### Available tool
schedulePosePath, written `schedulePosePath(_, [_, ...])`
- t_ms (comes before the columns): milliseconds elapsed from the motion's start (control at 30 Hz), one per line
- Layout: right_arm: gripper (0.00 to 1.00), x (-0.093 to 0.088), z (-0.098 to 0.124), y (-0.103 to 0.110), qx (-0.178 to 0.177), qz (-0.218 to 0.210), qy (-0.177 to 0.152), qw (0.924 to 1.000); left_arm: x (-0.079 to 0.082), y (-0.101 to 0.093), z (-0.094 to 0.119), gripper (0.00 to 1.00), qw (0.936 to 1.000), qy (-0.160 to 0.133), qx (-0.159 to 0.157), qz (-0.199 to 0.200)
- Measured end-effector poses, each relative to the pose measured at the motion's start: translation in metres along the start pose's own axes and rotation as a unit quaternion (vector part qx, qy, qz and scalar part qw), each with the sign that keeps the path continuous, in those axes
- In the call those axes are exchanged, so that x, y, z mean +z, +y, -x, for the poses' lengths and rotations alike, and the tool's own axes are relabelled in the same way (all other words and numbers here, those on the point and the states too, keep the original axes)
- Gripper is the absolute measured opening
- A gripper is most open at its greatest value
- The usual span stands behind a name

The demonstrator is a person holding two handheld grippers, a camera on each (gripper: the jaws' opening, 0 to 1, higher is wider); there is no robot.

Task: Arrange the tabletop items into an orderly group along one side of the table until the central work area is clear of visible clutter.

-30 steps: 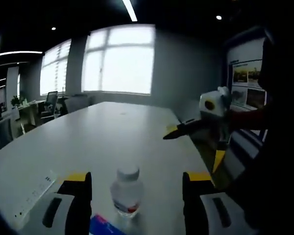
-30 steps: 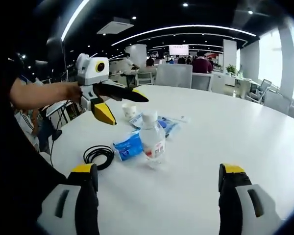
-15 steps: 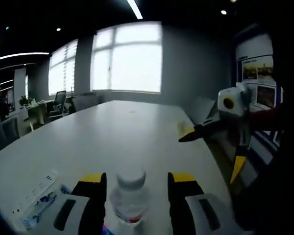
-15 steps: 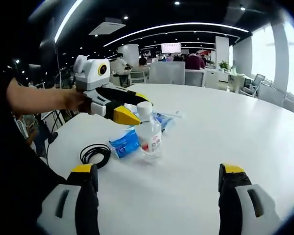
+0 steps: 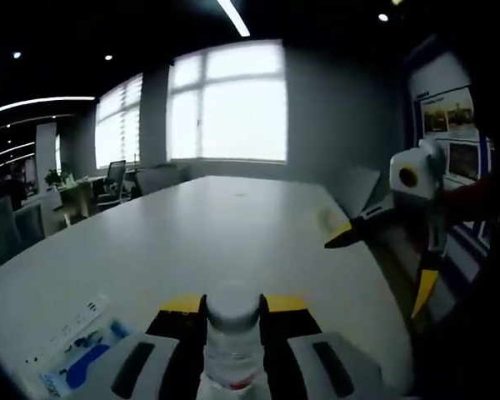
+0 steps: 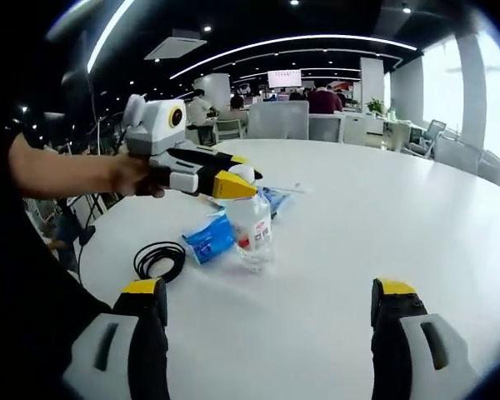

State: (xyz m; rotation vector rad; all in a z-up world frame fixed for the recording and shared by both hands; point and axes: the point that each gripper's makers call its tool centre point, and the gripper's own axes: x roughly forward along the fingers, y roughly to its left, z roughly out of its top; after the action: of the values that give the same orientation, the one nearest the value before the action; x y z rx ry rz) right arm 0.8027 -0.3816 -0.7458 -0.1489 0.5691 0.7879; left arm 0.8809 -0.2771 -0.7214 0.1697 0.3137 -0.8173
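The clear plastic water bottle with a white cap and red-and-white label [image 6: 251, 218] is standing upright on the white round-edged table [image 6: 375, 225], long axis vertical and cap pointing up, near the table edge closest to the person. The left gripper [image 5: 232, 310] is clamping the bottle at its neck, its yellow-tipped jaws pressing against both sides just below the cap; in the right gripper view the same gripper [image 6: 236, 180] is reaching in from the left, held by a bare forearm. The right gripper [image 6: 271, 300] is hovering with jaws spread wide apart and nothing between them, well short of the bottle. A blue-and-white plastic packet [image 6: 208, 238] is lying just beside the bottle, and a coiled black cable [image 6: 158, 260] is resting nearer the table edge. A flat white printed strip [image 5: 73, 321] is lying on the table near a blue-and-white wrapper. The room is an open office, with ceiling light strips [image 6: 300, 43], bright windows [image 5: 243, 104], chairs and seated people in the distance.
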Motion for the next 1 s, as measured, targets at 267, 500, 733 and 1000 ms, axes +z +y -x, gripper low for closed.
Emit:
schedulePosePath(267, [0.98, -0.004, -0.002, -0.001, 0.001, -0.005, 0.003, 1.0000, 0.000, 0.000, 0.000, 0.22, 1.0000, -0.003, 0.006, 0.004])
schedulePosePath(500, [0.98, -0.005, -0.002, -0.002, -0.002, -0.008, 0.003, 1.0000, -0.002, 0.003, -0.001, 0.21, 0.9998, 0.007, 0.011, 0.013])
schedulePosePath(733, [0.98, -0.002, 0.002, -0.003, -0.005, -0.007, -0.003, 1.0000, 0.000, 0.003, -0.001, 0.20, 0.9997, 0.017, 0.007, 0.016])
schedulePosePath(1000, [0.99, -0.008, 0.003, -0.001, 0.001, -0.007, 0.001, 1.0000, 0.023, 0.009, 0.010, 0.20, 0.9994, 0.004, 0.002, 0.035])
